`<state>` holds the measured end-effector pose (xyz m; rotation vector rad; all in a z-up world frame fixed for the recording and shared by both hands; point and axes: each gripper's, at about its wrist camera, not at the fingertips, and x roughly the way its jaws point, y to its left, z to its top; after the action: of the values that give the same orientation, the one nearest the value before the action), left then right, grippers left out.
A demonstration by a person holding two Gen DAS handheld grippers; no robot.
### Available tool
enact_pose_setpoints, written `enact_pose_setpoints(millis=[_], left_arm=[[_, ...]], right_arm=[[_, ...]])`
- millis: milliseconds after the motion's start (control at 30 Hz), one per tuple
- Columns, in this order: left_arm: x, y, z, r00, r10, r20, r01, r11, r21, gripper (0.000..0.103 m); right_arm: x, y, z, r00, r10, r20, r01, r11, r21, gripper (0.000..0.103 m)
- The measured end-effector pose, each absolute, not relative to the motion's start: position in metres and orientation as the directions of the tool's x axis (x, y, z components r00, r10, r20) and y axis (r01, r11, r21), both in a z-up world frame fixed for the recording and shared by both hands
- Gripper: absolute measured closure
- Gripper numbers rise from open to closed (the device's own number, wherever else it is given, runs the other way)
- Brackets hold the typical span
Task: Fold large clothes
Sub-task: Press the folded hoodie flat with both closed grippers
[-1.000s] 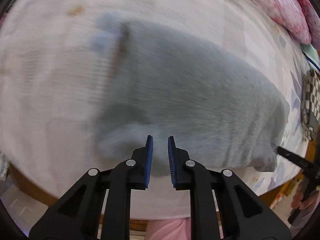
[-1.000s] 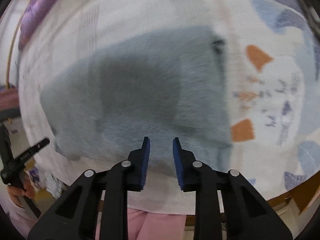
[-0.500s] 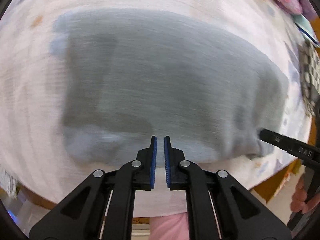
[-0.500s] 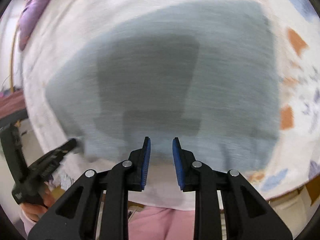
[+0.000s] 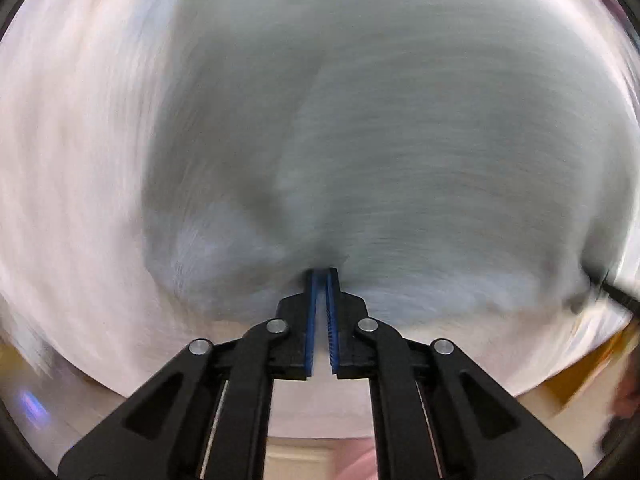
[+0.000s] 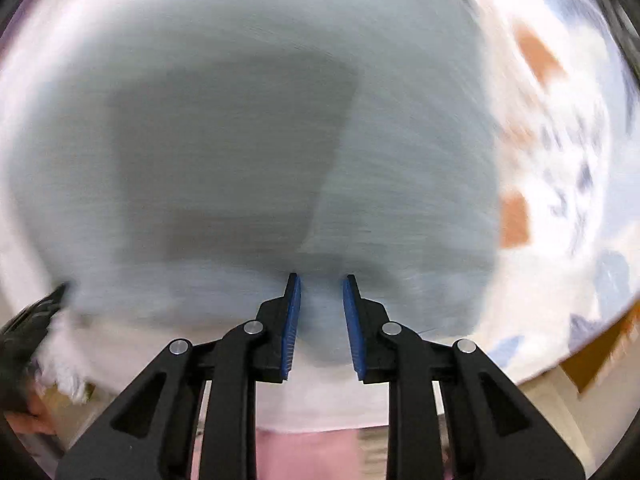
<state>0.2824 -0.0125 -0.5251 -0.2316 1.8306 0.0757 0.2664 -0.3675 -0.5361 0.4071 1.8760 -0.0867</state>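
A large grey-blue garment (image 5: 400,140) lies spread flat on a white bed sheet (image 5: 72,160), with a darker folded layer (image 6: 224,152) over its middle. Both views are smeared by motion. My left gripper (image 5: 321,271) points steeply down at the garment's near edge. Its blue pads meet at the tips, and the fabric puckers into a crease right there. My right gripper (image 6: 320,278) hangs over the same near edge further along. Its jaws stand a little apart, cloth shows in the gap, and the pads do not press on it.
The sheet's printed part, with orange and blue shapes (image 6: 516,220), lies to the right of the garment. The bed's wooden edge (image 6: 592,360) runs close behind the grippers. Pink clothing of the person (image 6: 304,452) shows below, and a hand (image 6: 32,412) at lower left.
Both grippers came down toward the garment, which now fills each view. The left jaws went from a small gap to tips together at the near edge. The right jaws kept the same gap.
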Motion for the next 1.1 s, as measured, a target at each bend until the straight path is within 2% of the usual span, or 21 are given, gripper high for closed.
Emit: enact_pose_setpoints(millis=[67,167,200,300,400,567,733,800,900,1000,1033,1100], left_arm=[[0.286,0.001,-0.520,-0.253,-0.184,-0.950,-0.276,0.955,-0.111,0.101],[0.294,0.012,-0.495,-0.189,-0.072,-0.979,-0.208,0.978,-0.032,0.101],[0.294,0.019,-0.498,-0.183,-0.070,-0.981,-0.234,0.972,-0.025,0.101],[0.292,0.037,-0.526,-0.209,-0.134,-0.969,-0.365,0.930,-0.050,0.100],[0.305,0.026,-0.506,-0.211,-0.091,-0.973,-0.297,0.954,-0.025,0.100],[0.328,-0.004,-0.465,-0.095,-0.033,-0.995,-0.222,0.975,-0.011,0.100],[0.353,-0.050,-0.448,0.027,-0.069,-0.997,-0.162,0.984,-0.073,0.100],[0.367,-0.072,-0.454,0.058,-0.091,-0.994,-0.128,0.987,-0.098,0.100],[0.373,-0.078,-0.487,0.054,-0.033,-0.998,-0.085,0.996,-0.037,0.103],[0.371,-0.079,-0.504,0.137,-0.034,-0.990,-0.073,0.996,-0.044,0.103],[0.372,-0.080,-0.504,0.141,-0.031,-0.990,-0.055,0.998,-0.039,0.103],[0.373,-0.080,-0.498,0.119,-0.036,-0.992,-0.040,0.998,-0.041,0.103]], right_arm=[[0.267,-0.385,-0.526,-0.291,0.297,-0.909,0.418,0.894,0.158,0.081],[0.271,-0.392,-0.505,-0.259,0.213,-0.942,0.383,0.918,0.102,0.081],[0.271,-0.392,-0.499,-0.241,0.185,-0.953,0.366,0.927,0.088,0.081],[0.261,-0.410,-0.522,-0.268,0.227,-0.936,0.409,0.907,0.103,0.082],[0.262,-0.410,-0.520,-0.288,0.229,-0.930,0.437,0.895,0.085,0.082],[0.313,-0.379,-0.451,-0.111,0.232,-0.966,0.389,0.905,0.172,0.080],[0.349,-0.329,-0.419,0.025,0.315,-0.949,0.265,0.913,0.310,0.080],[0.361,-0.313,-0.426,0.037,0.333,-0.942,0.209,0.919,0.333,0.080],[0.362,-0.280,-0.453,0.090,0.351,-0.932,0.111,0.926,0.360,0.081],[0.356,-0.258,-0.509,0.117,0.246,-0.962,0.013,0.968,0.249,0.080],[0.358,-0.255,-0.512,0.163,0.240,-0.957,0.001,0.970,0.244,0.081],[0.361,-0.260,-0.505,0.126,0.238,-0.963,0.012,0.970,0.242,0.082]])
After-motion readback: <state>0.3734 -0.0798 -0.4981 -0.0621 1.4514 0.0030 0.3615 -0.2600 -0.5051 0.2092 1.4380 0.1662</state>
